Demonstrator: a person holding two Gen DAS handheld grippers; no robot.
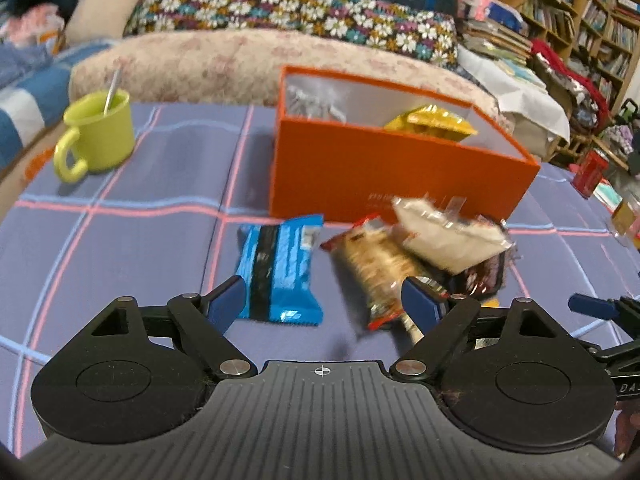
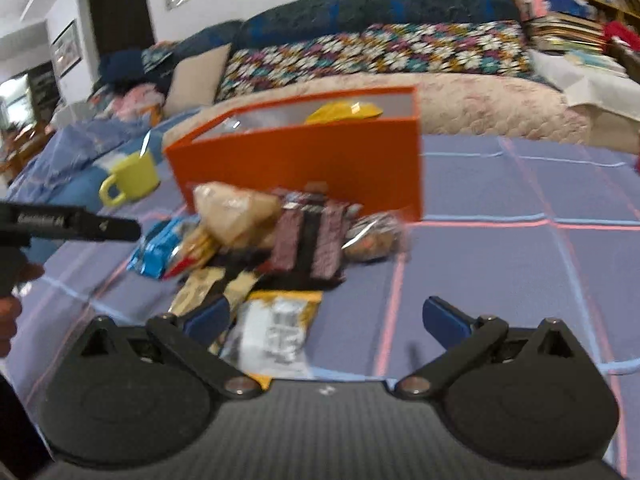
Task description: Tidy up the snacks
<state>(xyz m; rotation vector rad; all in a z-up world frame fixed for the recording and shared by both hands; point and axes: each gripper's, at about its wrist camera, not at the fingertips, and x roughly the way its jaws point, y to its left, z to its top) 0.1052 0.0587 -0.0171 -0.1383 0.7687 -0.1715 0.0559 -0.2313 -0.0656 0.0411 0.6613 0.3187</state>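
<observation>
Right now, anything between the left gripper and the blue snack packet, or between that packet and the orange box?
Nothing visible. The left gripper is open, and the blue snack packet lies flat just ahead by its left finger. Bare cloth separates the packet from the orange box, whose top is open.

I see a green mug (image 1: 100, 134) with a spoon (image 1: 112, 90) standing in it on the checked cloth (image 1: 120, 240), a flowered cushion (image 1: 280, 8) on the sofa behind, and bookshelves (image 1: 600, 20) at right.

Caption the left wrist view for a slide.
Open left hand-held gripper above blue snack packet and cracker packet, before the orange box.
</observation>
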